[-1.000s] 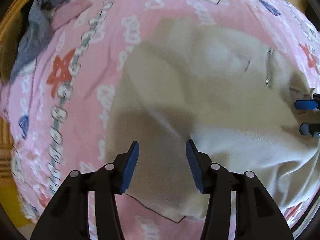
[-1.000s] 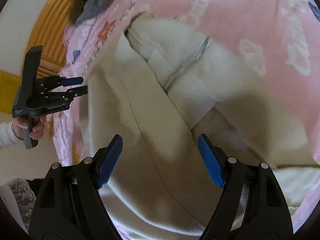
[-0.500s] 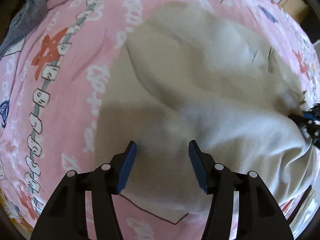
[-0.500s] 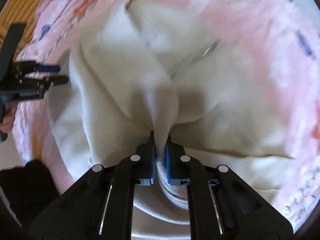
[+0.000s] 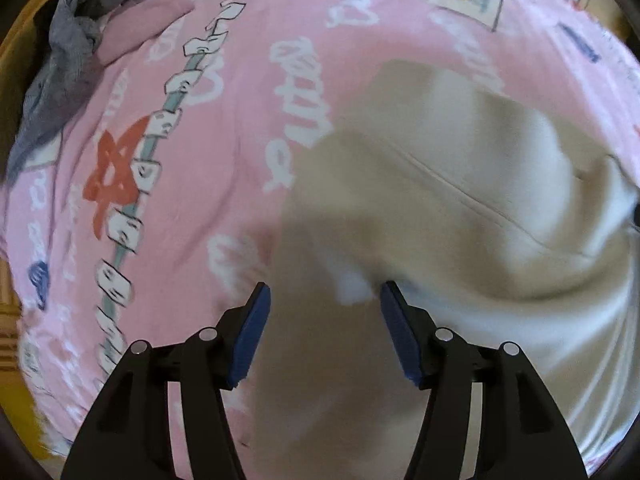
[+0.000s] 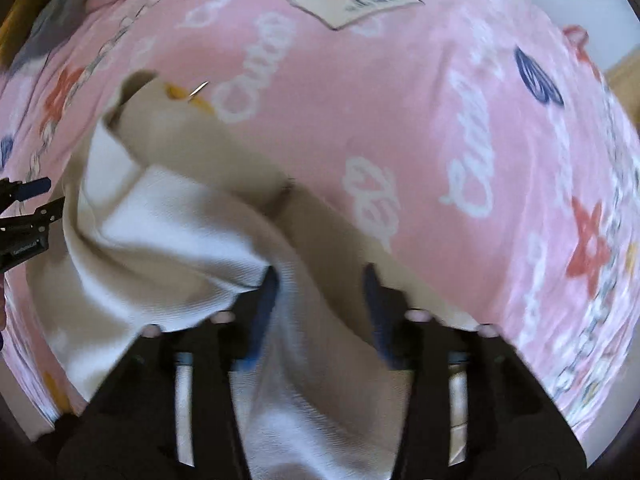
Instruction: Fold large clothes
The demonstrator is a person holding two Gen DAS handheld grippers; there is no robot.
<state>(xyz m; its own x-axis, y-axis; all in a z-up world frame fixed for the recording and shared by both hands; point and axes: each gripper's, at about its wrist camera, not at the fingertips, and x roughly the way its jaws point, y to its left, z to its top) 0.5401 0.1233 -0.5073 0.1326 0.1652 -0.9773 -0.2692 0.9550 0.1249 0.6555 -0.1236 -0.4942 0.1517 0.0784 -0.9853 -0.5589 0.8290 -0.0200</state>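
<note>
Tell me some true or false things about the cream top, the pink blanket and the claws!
1. The cream top lies on a pink blanket. True.
2. The blanket is plain, with no pictures. False: it has white writing, red stars and a picture patch.
3. A grey cloth is bunched at the blanket's far left corner. True.
4. The left claw is clamped shut on the top. False: its jaws are apart and opening, over the top's edge.
5. The right claw hovers over bare blanket. False: cream fabric runs between its opening jaws.
6. The right wrist view shows the left claw at its left edge. True.
</note>
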